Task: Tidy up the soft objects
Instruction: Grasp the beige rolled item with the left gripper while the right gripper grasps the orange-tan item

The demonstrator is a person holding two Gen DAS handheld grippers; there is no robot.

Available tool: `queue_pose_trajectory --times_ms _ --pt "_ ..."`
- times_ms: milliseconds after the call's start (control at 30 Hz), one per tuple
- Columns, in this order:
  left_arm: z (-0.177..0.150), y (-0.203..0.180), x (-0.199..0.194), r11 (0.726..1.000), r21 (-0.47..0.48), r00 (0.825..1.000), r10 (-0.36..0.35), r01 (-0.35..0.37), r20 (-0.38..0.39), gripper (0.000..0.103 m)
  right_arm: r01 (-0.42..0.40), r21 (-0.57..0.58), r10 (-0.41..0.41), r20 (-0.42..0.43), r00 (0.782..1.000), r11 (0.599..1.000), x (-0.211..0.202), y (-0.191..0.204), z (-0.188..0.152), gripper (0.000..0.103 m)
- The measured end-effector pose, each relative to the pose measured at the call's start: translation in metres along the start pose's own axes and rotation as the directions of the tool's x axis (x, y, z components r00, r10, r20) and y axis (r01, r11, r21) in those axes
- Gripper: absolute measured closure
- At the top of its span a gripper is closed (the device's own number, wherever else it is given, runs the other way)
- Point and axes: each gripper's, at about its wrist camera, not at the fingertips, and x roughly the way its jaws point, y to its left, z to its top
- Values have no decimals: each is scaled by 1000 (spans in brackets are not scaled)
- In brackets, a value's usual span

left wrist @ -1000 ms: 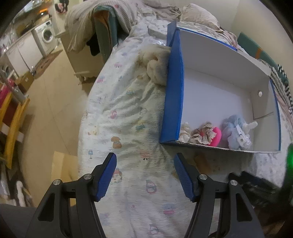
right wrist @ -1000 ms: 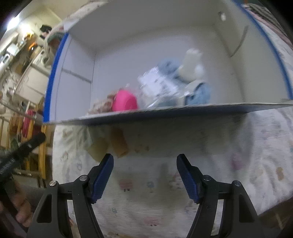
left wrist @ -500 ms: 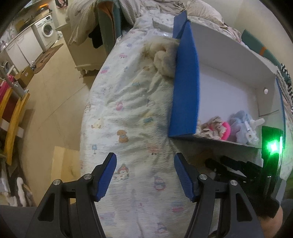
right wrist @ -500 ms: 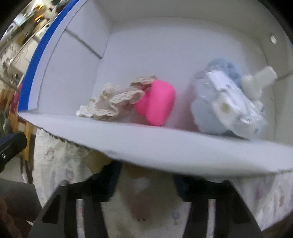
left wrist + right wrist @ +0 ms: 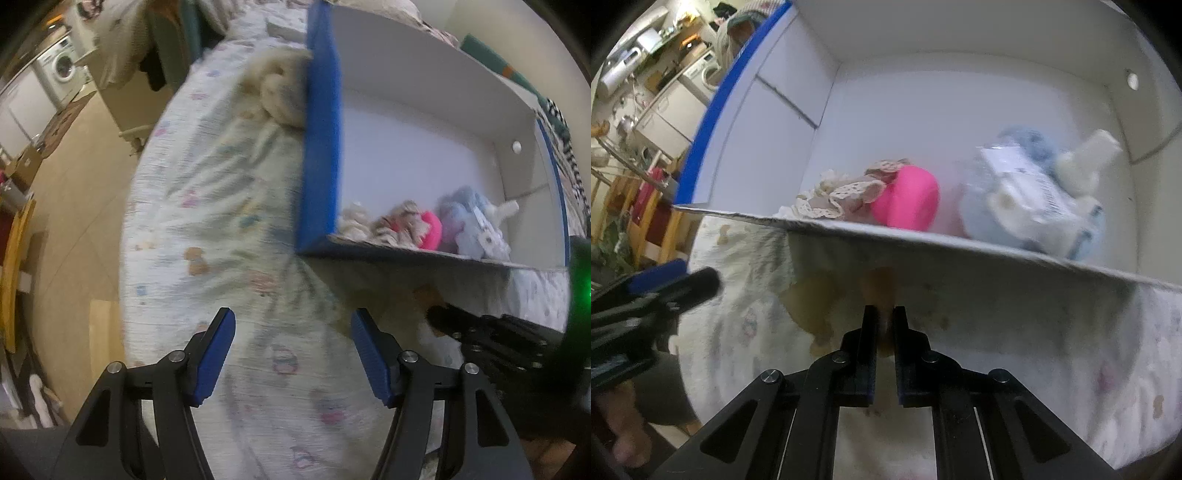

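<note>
A white box with blue outer walls (image 5: 319, 155) lies on the patterned bedsheet (image 5: 221, 206). Inside it sit a lacy doll with a pink part (image 5: 905, 201) and a pale blue plush with a tag (image 5: 1030, 195); both also show in the left wrist view, the doll (image 5: 410, 225) beside the blue plush (image 5: 469, 225). A tan soft toy (image 5: 881, 291) lies on the sheet just in front of the box wall. My right gripper (image 5: 884, 317) is shut on this tan toy. My left gripper (image 5: 291, 332) is open and empty above the sheet.
A cream fluffy plush (image 5: 280, 92) lies on the bed against the box's far left wall. The bed edge drops to a tiled floor (image 5: 74, 177) on the left. A washing machine (image 5: 64, 72) and a yellow chair (image 5: 14, 266) stand beyond.
My right gripper has gone from wide open to shut on the tan toy at the box's front wall. My left gripper stays open and has drifted slightly.
</note>
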Motion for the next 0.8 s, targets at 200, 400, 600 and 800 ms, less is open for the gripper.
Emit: queue_pose_trajectory --times_ms 200,400,600,800 --pt "-2 -33 23 995 95 998 -16 21 -54 41 -22 56 19 44 999 998 -33 -27 -14 93" --pt "5 -60 55 986 162 995 49 -33 -91 41 -26 98 19 69 997 995 -46 -45 -20 93" --pt "10 -75 79 979 192 989 87 -63 -121 50 -25 115 17 71 997 993 -54 -53 -25 93" --pt "10 -83 81 976 203 989 102 -79 -106 79 -29 102 20 86 996 994 -62 -46 -26 93"
